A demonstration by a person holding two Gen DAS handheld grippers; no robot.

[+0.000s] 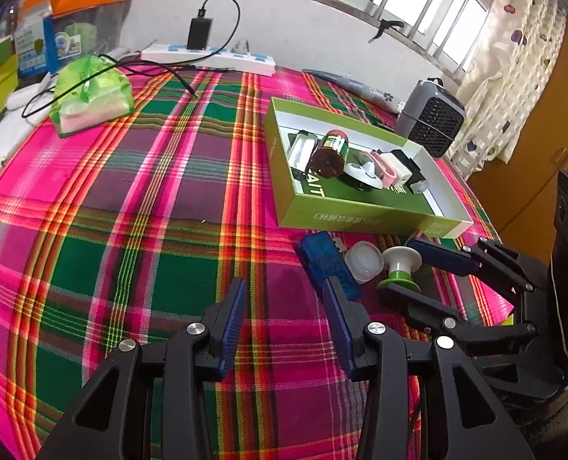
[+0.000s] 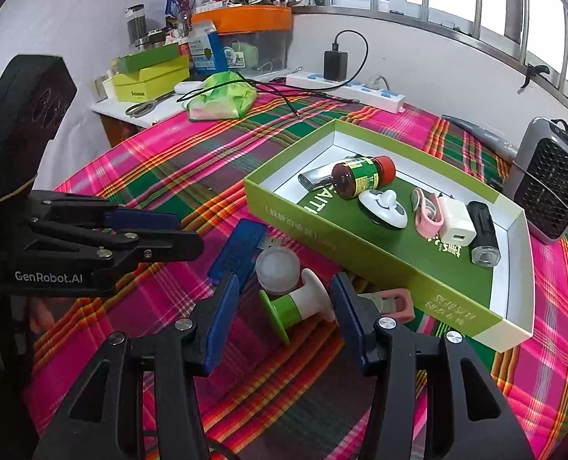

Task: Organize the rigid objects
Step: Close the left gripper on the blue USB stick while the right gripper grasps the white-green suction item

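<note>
right gripper (image 2: 284, 306) is spread wide with the green-and-white knob (image 2: 297, 304) lying loose between its fingers, not pinched yet; i'd squeeze the narrow stem; left gripper (image 1: 284, 303) is released, nothing inside.

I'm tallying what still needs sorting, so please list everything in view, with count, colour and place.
Box: one, green, on plaid cloth.
In box: brown bottle, silver case, white knob, pink clip, white charger, black device.
Beside box: blue USB stick, white cap, green-white spool, pink clip.
Green bag, power strip, grey fan: at edges.
Left gripper: open, empty.
Right gripper: open around spool.
</note>
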